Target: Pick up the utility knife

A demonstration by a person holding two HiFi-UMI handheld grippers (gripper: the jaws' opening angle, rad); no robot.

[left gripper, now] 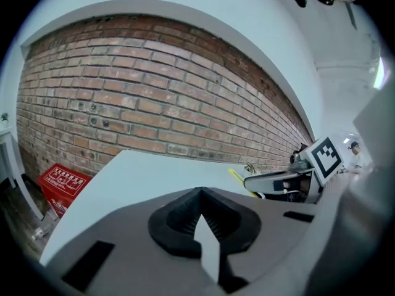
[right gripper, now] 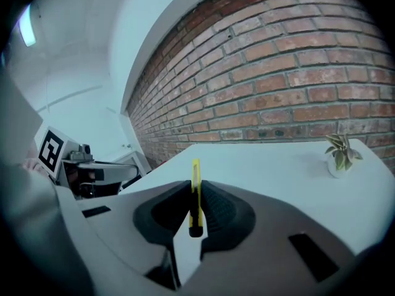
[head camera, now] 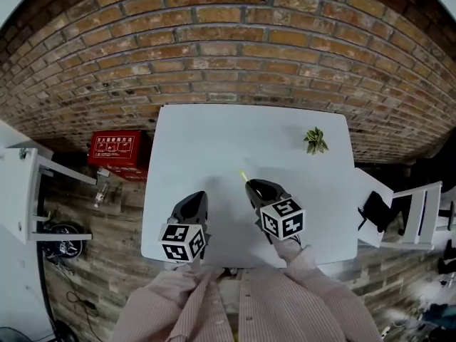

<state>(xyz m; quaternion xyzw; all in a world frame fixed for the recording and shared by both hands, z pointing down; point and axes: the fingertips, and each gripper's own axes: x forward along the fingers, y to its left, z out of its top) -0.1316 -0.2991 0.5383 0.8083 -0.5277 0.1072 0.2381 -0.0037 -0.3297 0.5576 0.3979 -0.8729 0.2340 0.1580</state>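
My right gripper (head camera: 255, 187) (right gripper: 196, 185) is shut on the yellow utility knife (head camera: 244, 176) (right gripper: 195, 170). The thin knife stands on edge between the black pads, and its tip sticks out past them, above the white table (head camera: 214, 130). In the left gripper view the knife (left gripper: 236, 176) shows as a yellow sliver ahead of the right gripper (left gripper: 290, 179). My left gripper (head camera: 197, 198) (left gripper: 200, 193) hangs over the table's near left part. Its pads meet at the tip with nothing between them.
A small potted plant (head camera: 315, 140) (right gripper: 339, 153) stands at the table's far right. A brick wall (head camera: 228, 41) runs behind the table. A red box (head camera: 117, 149) lies on the floor to the left. White furniture (head camera: 21, 191) flanks the table on both sides.
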